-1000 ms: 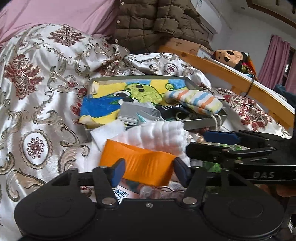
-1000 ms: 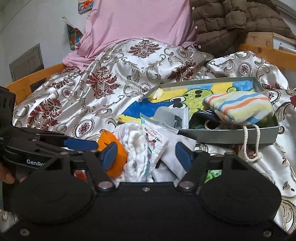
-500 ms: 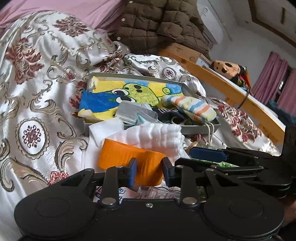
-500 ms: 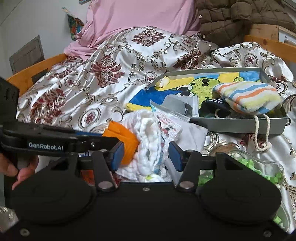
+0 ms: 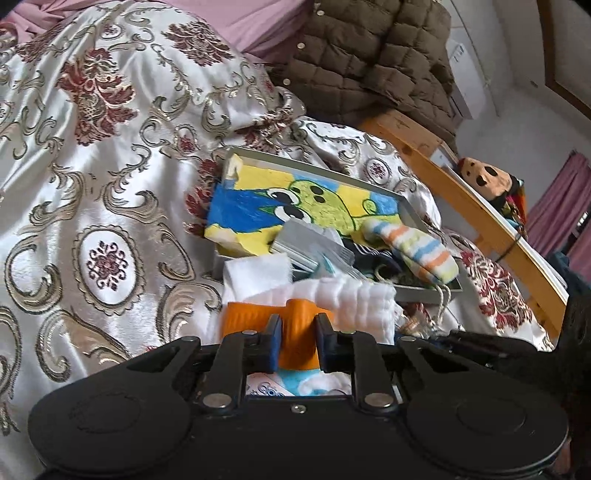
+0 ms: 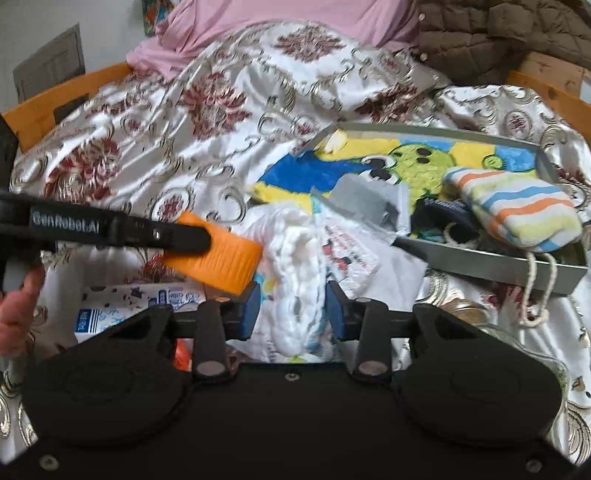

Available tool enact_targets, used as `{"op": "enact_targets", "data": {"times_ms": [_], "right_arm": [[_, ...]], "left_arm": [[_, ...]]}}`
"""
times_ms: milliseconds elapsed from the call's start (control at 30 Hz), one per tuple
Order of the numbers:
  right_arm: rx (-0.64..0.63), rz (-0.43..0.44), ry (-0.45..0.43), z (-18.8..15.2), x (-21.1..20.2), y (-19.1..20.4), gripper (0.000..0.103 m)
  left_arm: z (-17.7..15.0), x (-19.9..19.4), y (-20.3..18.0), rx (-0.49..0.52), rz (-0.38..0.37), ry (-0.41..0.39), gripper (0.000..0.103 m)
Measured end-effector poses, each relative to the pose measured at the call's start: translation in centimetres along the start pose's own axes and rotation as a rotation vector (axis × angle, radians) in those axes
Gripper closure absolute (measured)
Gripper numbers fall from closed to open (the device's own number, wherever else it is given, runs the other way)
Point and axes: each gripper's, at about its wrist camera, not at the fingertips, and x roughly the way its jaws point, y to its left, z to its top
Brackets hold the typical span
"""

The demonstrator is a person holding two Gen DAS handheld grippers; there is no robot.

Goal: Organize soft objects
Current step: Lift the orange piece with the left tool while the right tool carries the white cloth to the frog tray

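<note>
Left wrist: your left gripper (image 5: 297, 345) just closed, pinching orange cloth (image 5: 295, 332); right gripper (image 6: 291, 308) closing w/ white cloth (image 6: 295, 280) between, near bed's (image 6: 155, 122) tray (image 6: 498, 264).

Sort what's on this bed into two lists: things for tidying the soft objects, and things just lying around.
For the job:
- orange ribbed cloth, pinched by left tool
- white quilted cloth, between right tool
- grey tray
- striped pastel pouch

Lying about:
- brown puffer jacket
- pink pillow
- spotted plush toy
</note>
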Motion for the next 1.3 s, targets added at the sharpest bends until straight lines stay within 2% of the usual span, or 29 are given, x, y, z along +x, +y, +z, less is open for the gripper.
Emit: {"op": "enact_targets", "data": {"times_ms": [133, 233, 500, 767, 900, 1067, 1167, 1300], "right_arm": [[-0.035, -0.035, 0.016, 0.5, 0.3, 1.2, 0.092], [-0.091, -0.061, 0.014, 1.3, 0.0, 2.5, 0.097], [-0.308, -0.111, -0.043, 5.0, -3.0, 5.7, 0.099], [-0.391, -0.149, -0.096, 10.4, -4.0, 6.0, 0.099], [-0.376, -0.171, -0.139, 13.1, -3.7, 4.8, 0.099], [-0.315, -0.207, -0.193, 15.6, -2.3, 3.1, 0.099], [-0.264, -0.236, -0.214, 15.9, -0.7, 1.5, 0.099], [-0.182, -0.275, -0.218, 15.0, 1.9, 0.3, 0.099]], "left_arm": [[0.7, -0.4, 0.7, -0.042, 0.009, -0.012, 0.085], [1.4, -0.8, 0.9, -0.063, 0.023, -0.026, 0.087], [3.6, -2.7, 0.9, -0.073, 0.033, -0.125, 0.088], [4.9, -3.9, 0.9, -0.086, 0.056, -0.240, 0.088], [6.1, -3.2, 0.8, -0.096, 0.056, -0.280, 0.088], [7.7, -1.6, 0.1, -0.068, -0.005, -0.335, 0.088], [8.2, 0.0, 0.5, -0.092, -0.064, -0.353, 0.088], [7.7, 3.2, 1.5, -0.177, -0.123, -0.337, 0.088]]}}
